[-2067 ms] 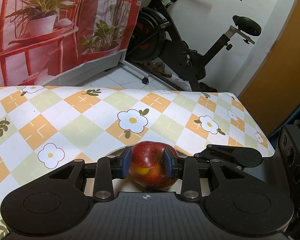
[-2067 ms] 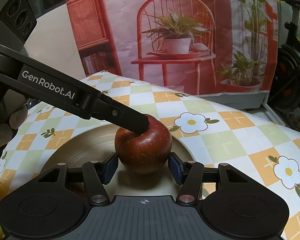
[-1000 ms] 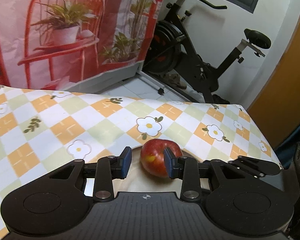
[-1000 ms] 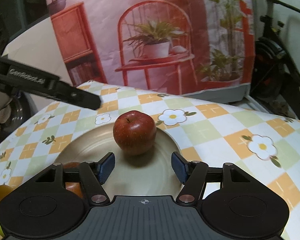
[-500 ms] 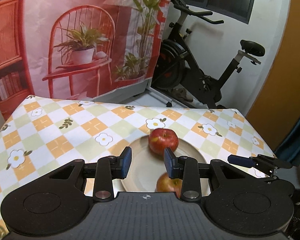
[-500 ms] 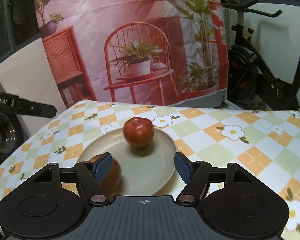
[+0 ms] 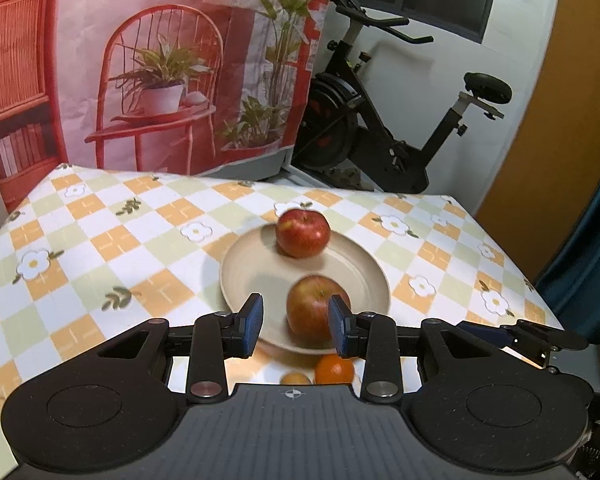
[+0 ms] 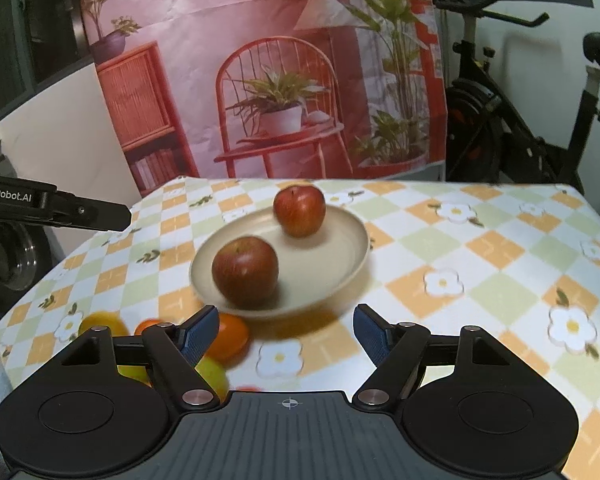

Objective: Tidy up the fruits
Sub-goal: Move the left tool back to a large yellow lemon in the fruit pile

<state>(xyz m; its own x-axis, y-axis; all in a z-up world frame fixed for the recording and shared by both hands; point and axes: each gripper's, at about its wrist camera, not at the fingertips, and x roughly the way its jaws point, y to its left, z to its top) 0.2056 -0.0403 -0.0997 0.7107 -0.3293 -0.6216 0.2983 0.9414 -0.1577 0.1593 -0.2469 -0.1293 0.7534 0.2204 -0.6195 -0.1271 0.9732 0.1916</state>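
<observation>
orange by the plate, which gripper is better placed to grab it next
Probably the right gripper: its jaws have just been opening, nothing between them, and the orange lies just beyond its left fingertip. The left gripper has narrower jaws, and its own body half hides the orange there.

Exercise bike (image 7: 384, 128) beside printed backdrop (image 8: 284, 80) (chair, potted plants); checked tablecloth (image 8: 480, 256).

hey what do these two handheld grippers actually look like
Both are matte black plastic: a ribbed body, two round discs, silver pivot screws, linkage arms ending in blue textured pads. See the left gripper and right gripper. White GenRobot.AI lettering marks the left one's side.
</observation>
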